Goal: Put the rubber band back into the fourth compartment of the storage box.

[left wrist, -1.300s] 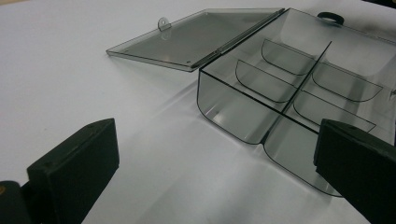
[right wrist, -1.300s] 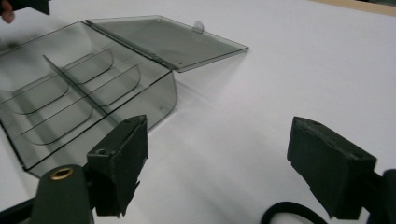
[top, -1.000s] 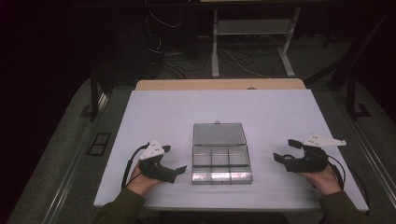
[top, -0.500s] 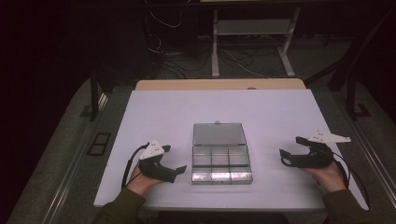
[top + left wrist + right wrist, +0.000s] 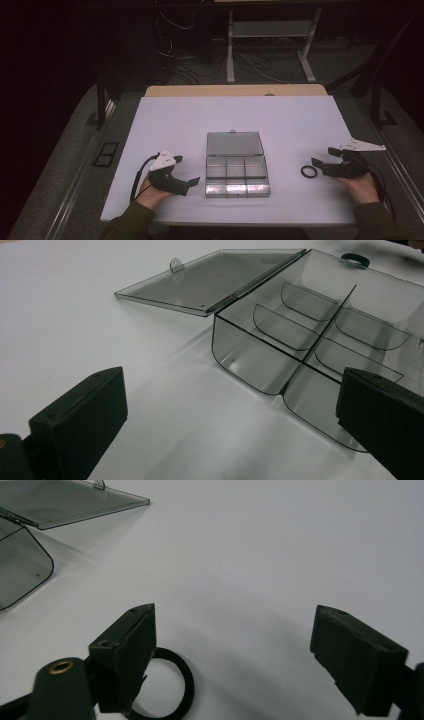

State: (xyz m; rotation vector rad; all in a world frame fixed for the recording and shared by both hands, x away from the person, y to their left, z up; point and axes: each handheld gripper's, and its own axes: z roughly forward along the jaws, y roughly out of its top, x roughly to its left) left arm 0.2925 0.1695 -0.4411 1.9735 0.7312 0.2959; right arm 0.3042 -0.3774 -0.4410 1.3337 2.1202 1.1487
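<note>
Right of the open clear compartment box [image 5: 237,170], a black ring [image 5: 308,172] now lies freed on the white table [image 5: 300,125]; right gripper [image 5: 322,162] has backed off, jaws spread. Left gripper [image 5: 194,180] waits, spread too.

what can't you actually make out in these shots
- Ring, right gripper view: one black jaw covers its left side and the bottom edge cuts it off.
- Clear box, left gripper view: its right end runs past the edge and behind a jaw.
- Box lid, right gripper view: cut by the top and left edges.
- Floor cables, high view: too dark to trace.
</note>
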